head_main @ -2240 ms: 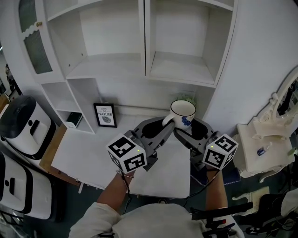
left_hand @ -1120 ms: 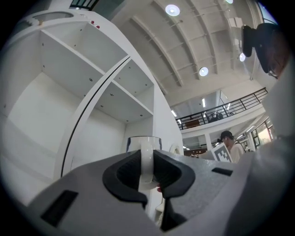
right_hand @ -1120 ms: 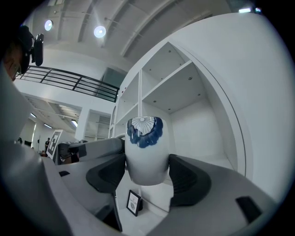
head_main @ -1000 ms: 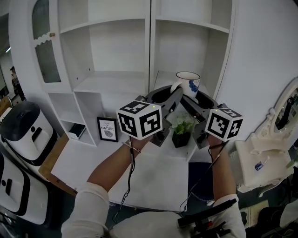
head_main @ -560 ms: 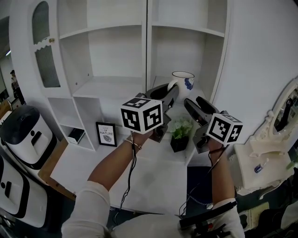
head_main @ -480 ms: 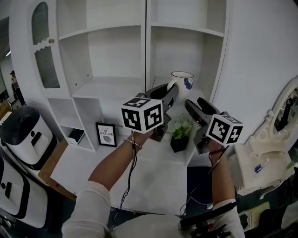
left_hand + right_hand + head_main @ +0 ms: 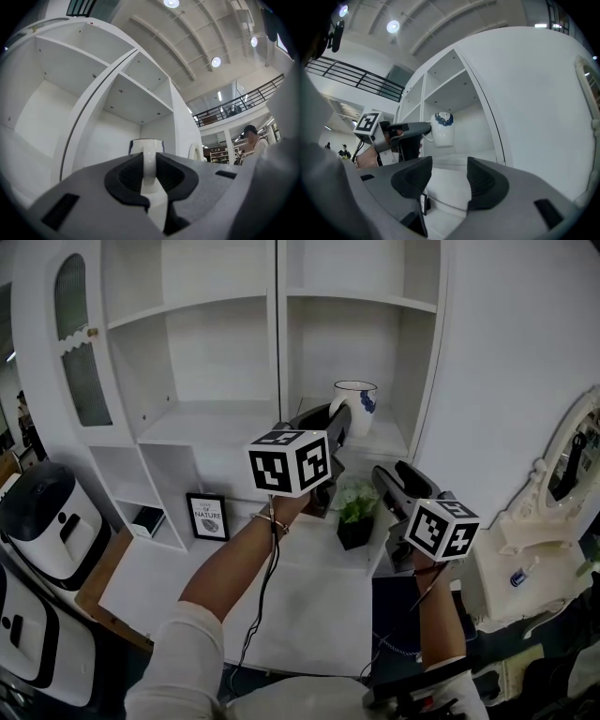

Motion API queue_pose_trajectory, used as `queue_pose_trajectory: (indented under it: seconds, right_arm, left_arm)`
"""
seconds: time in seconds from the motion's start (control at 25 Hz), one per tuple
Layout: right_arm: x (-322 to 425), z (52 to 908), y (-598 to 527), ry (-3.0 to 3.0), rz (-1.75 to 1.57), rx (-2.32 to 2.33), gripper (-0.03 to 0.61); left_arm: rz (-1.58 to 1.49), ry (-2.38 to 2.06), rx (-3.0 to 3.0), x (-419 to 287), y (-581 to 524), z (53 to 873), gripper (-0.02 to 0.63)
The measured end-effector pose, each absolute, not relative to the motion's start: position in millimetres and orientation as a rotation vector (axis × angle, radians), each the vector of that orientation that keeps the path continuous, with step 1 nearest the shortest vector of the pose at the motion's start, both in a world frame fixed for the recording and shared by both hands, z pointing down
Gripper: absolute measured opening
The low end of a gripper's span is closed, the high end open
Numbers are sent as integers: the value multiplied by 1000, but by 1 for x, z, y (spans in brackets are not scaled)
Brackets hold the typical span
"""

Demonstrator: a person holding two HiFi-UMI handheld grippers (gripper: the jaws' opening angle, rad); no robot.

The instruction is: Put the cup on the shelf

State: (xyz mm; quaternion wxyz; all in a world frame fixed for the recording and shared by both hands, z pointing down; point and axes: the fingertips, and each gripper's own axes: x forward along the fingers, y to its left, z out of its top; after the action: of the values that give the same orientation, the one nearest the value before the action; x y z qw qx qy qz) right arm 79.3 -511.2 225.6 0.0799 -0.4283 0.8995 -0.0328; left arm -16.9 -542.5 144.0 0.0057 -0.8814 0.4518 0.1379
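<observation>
White cup (image 7: 353, 409) with blue floral print

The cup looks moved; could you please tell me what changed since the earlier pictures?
The cup rose from over the table to the right shelf compartment. The right tongs let go and sank back, jaws just closing partway on nothing. The left tongs still clamp it. The potted plant and framed print stay put.

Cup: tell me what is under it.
Only the bare white shelf board, with a gap below the cup, held by its handle in the left hand-held gripper. In the head view that gripper covers the cup's base.
</observation>
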Motion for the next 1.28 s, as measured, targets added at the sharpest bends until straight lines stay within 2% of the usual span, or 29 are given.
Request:
queue_pose_trajectory:
  seconds: [0.08,0.28,0.6,1.28]
  right_arm:
    - [81,238,-512,2687,-128,-1301,204]
    - [83,267,-513,2702,-201,-1323,190]
    - [87,293,-518,2682,-257,-1377,119]
    - [87,333,-540,2691,-403,-1297,104]
  left_arm:
    - [432,1419,-2761,-15,-545,141,61]
    - [418,1438,-2748,-8,-548,135,61]
    - [356,1527,-2716,-8,-565,132,61]
    - [114,1603,-2723,1,-617,133,61]
